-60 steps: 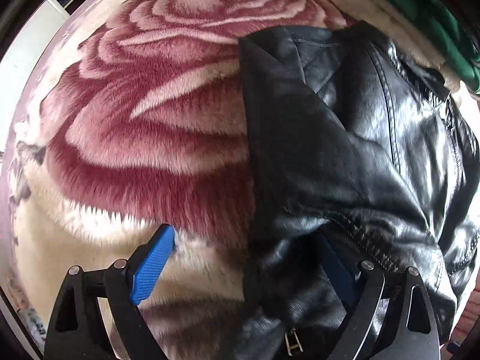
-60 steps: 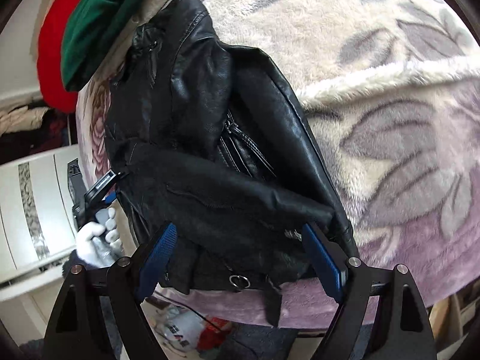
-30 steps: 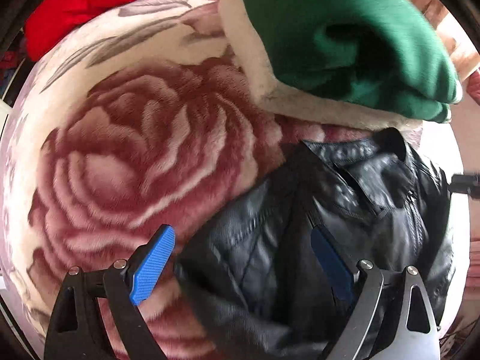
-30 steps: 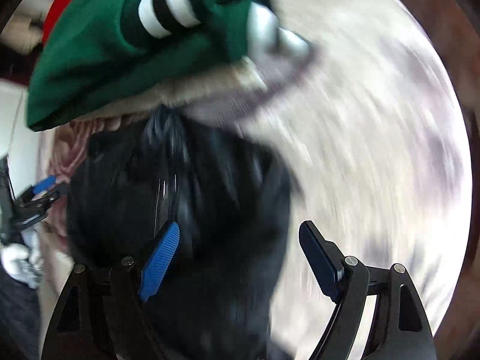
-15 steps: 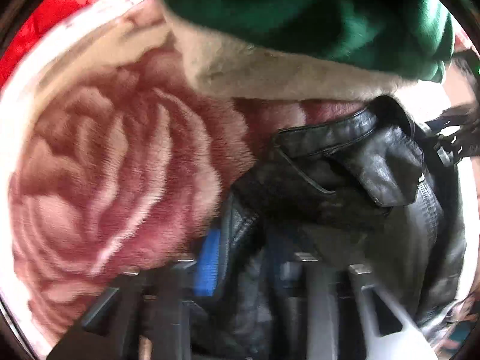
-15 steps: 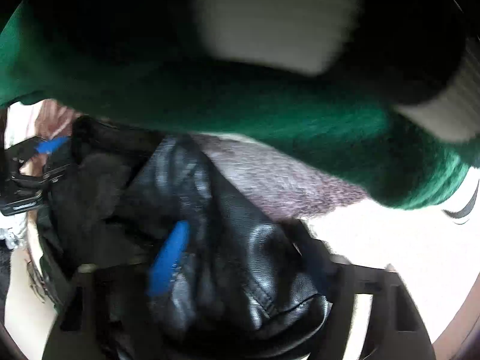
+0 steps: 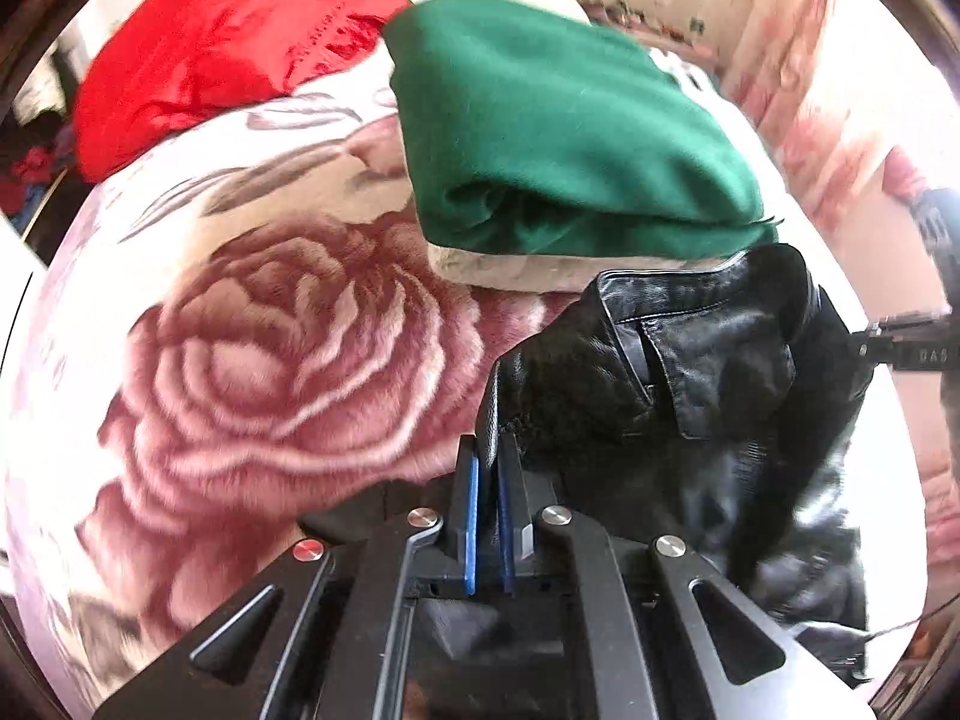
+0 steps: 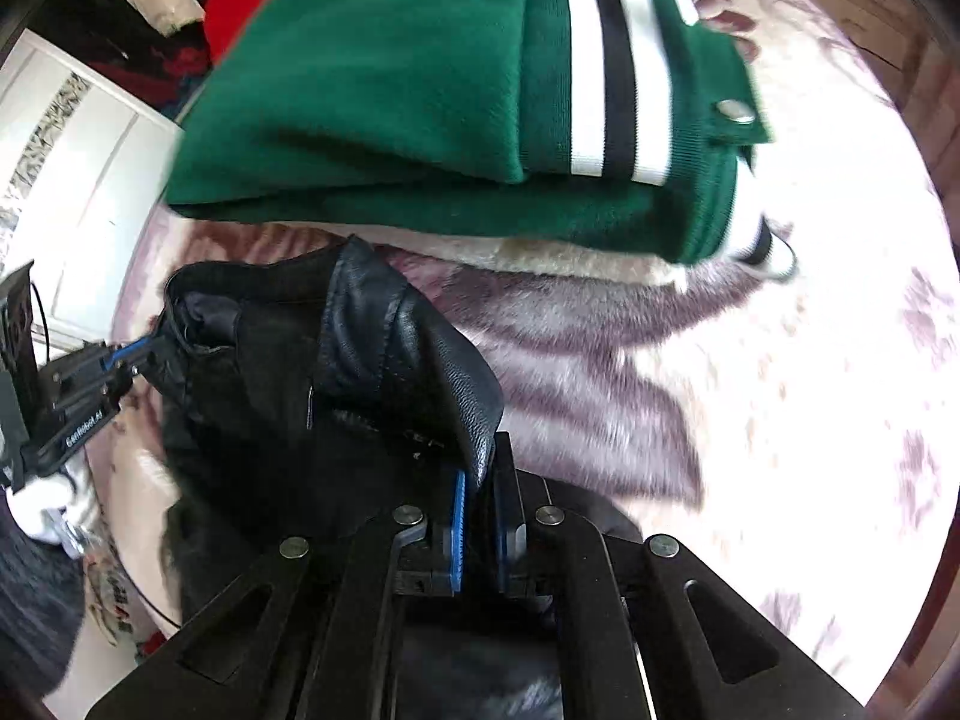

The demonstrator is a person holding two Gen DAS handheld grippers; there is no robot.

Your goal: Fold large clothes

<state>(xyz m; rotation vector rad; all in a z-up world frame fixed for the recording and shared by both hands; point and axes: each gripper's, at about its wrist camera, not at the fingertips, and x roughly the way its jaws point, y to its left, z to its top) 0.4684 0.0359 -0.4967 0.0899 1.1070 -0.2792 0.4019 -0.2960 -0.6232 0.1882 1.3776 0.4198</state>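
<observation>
Rose-patterned blanket (image 7: 288,360) covers the bed. On it, below a folded green jacket (image 7: 564,132), lies the black leather jacket (image 7: 690,372), stretched between both hands: left claw (image 7: 487,468) and right claw (image 8: 480,492) each clamp one collar-end corner, equally near.

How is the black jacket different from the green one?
The black jacket looks shiny like leather; the green jacket is soft knit with white and black stripes. The black one is pinched in both grippers, left gripper and right gripper; the green one lies folded, untouched. Both are on the flowery blanket.
</observation>
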